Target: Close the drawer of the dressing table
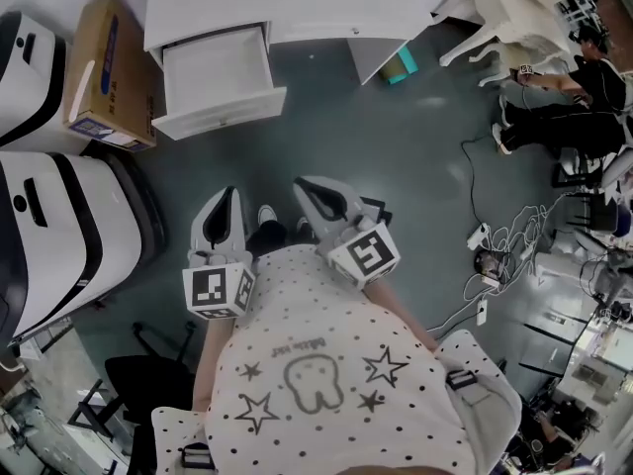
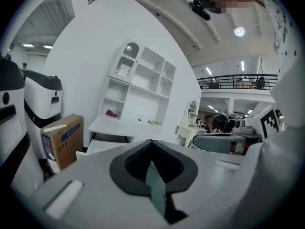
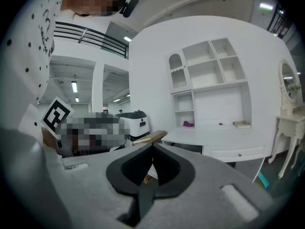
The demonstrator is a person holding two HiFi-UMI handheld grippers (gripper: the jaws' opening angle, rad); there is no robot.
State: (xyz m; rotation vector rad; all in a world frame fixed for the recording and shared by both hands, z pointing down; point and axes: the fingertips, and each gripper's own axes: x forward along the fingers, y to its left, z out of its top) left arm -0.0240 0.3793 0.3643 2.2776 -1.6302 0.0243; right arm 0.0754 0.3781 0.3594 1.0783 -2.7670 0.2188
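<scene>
Two grippers, mine: left gripper (image 1: 228, 198) and right gripper (image 1: 303, 186), jaws pressed together, nothing held. One drawer (image 1: 224, 113), pulled out of the dressing table (image 1: 297, 3), well ahead. Risk, I judge: an off-centre push skews and jams it.
</scene>
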